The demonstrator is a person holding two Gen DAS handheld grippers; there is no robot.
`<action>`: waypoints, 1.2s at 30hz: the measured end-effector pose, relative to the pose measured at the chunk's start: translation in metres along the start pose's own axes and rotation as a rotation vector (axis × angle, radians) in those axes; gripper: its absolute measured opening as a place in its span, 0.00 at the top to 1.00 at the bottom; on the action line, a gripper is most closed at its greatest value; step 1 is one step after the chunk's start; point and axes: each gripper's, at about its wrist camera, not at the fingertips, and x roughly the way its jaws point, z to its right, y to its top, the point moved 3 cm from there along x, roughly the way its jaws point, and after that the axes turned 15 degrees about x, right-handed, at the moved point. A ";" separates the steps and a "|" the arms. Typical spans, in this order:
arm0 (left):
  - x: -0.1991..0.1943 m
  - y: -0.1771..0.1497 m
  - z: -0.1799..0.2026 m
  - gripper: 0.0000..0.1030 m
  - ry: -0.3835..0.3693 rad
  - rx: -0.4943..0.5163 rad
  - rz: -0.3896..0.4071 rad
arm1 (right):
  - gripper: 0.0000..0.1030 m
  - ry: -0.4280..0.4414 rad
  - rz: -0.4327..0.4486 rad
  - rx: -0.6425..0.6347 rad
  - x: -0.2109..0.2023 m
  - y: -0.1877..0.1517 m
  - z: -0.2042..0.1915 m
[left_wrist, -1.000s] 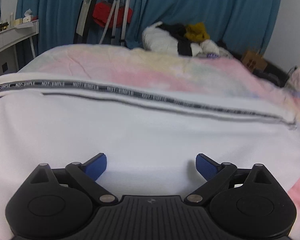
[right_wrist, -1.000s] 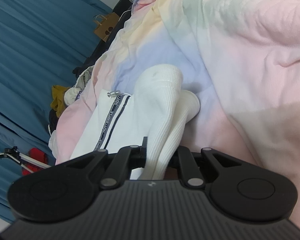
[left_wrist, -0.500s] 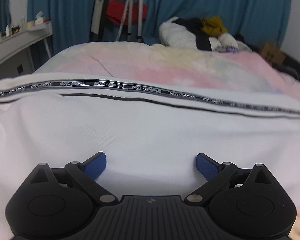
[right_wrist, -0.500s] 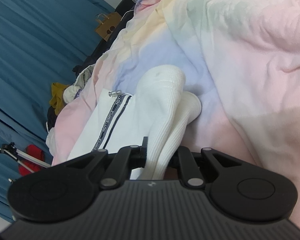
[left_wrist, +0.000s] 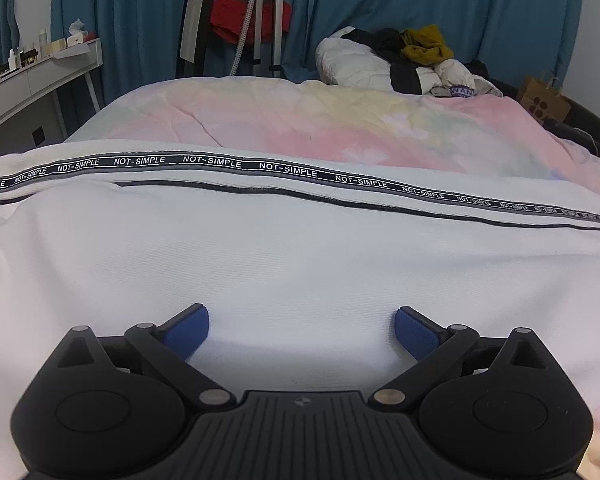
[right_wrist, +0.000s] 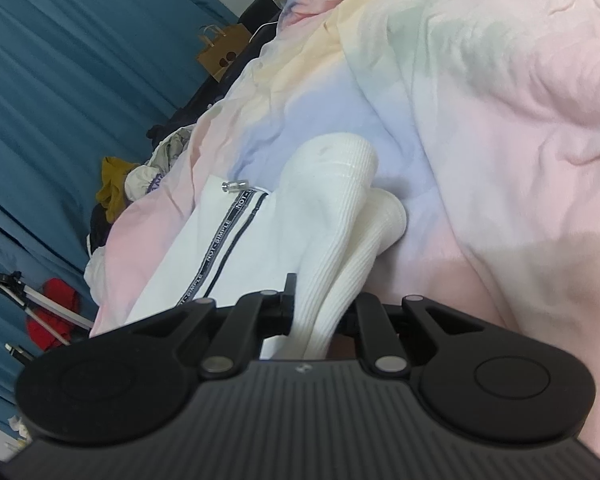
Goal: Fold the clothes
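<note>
A white garment [left_wrist: 284,248] with a black "NOT-SIMPLE" tape stripe [left_wrist: 288,169] lies spread flat on the bed. My left gripper [left_wrist: 302,326] is open, blue pads wide apart, just above the white cloth. My right gripper [right_wrist: 324,306] is shut on the garment's white ribbed cuffs [right_wrist: 332,208], which stick out forward between the fingers. The same garment [right_wrist: 228,256] with its stripe lies left of the cuffs, a small metal cord end [right_wrist: 234,186] at its edge.
The bed has a pastel pink, yellow and blue duvet [left_wrist: 340,120] [right_wrist: 480,100]. A pile of clothes [left_wrist: 404,60] sits at the far end. Blue curtains, a tripod [left_wrist: 266,20], a white desk [left_wrist: 32,80] and a paper bag [left_wrist: 544,98] stand behind.
The left gripper's view has swung left and steadied over the garment, still open. The right gripper has barely moved, still clamped on the cuffs.
</note>
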 end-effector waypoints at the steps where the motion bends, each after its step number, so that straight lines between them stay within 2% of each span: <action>1: 0.000 0.000 0.001 0.03 0.002 0.001 -0.002 | 0.89 -0.003 0.001 -0.005 0.001 0.000 0.000; 7: 0.000 0.001 0.001 0.03 -0.003 -0.004 -0.014 | 0.89 -0.011 0.010 -0.032 0.002 -0.001 -0.003; 14: 0.000 0.004 -0.002 0.02 -0.018 -0.008 -0.025 | 0.89 -0.041 0.070 -0.161 -0.003 -0.005 -0.025; 18: -0.006 0.008 -0.005 0.04 -0.020 -0.015 -0.024 | 0.89 -0.068 0.159 -0.329 -0.014 -0.018 -0.059; 23: -0.014 0.014 -0.016 0.04 -0.065 -0.085 -0.004 | 0.89 -0.027 0.280 -0.474 -0.041 -0.040 -0.110; 26: -0.023 0.019 -0.025 0.05 -0.067 -0.113 0.024 | 0.89 0.099 0.331 -0.593 -0.069 -0.068 -0.147; 31: -0.041 0.028 -0.038 0.05 -0.068 -0.138 0.077 | 0.89 0.341 0.343 -0.884 -0.124 -0.155 -0.194; 36: -0.063 0.037 -0.047 0.05 -0.041 -0.142 0.126 | 0.90 0.539 0.212 -1.202 -0.163 -0.265 -0.196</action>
